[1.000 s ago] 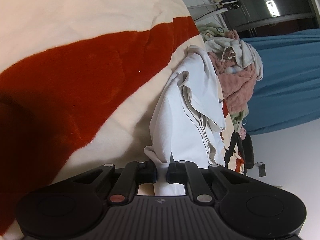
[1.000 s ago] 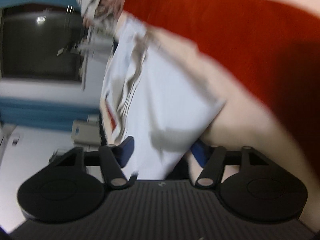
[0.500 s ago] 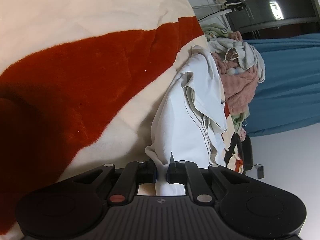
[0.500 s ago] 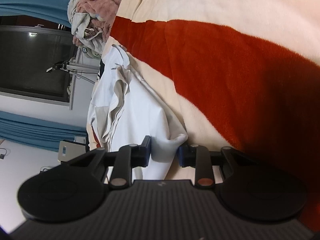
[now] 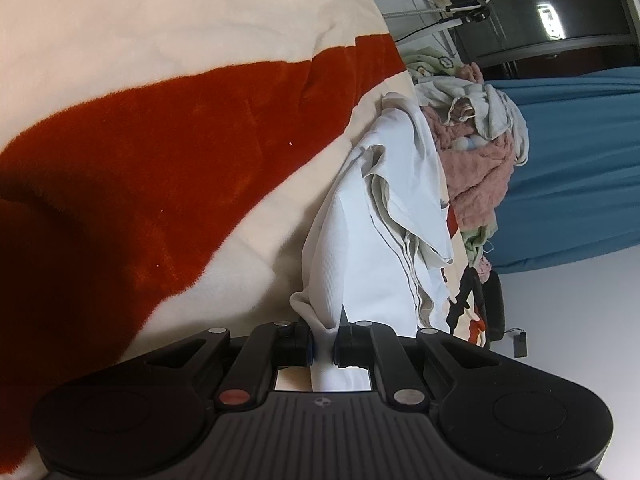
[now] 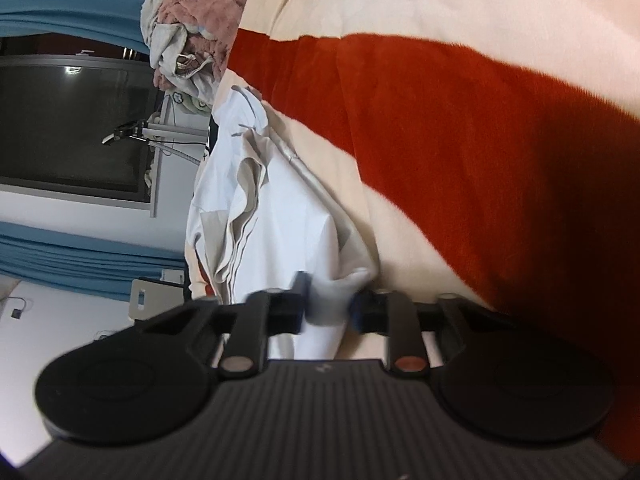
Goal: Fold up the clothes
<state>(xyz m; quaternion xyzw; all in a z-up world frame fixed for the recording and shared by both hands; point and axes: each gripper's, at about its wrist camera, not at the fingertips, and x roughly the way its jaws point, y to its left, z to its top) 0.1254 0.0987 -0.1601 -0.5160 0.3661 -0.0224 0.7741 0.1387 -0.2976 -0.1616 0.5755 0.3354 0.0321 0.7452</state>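
A white garment (image 5: 372, 248) with grey trim lies bunched in a long strip on a cream and red blanket (image 5: 160, 152). My left gripper (image 5: 323, 350) is shut on one corner of the garment. In the right wrist view the same white garment (image 6: 256, 216) runs away from my right gripper (image 6: 328, 308), which is shut on another bunched corner; its fingers are slightly blurred. The blanket (image 6: 460, 128) fills the right side of that view.
A pile of other clothes, pink, grey and green (image 5: 472, 152), sits at the garment's far end; it also shows in the right wrist view (image 6: 196, 28). Blue curtains (image 5: 572, 168), a dark window (image 6: 68, 128) and a lamp arm (image 5: 440, 16) stand beyond.
My right gripper closed from wide open onto the garment's corner. My left gripper kept its hold and shifted only slightly.
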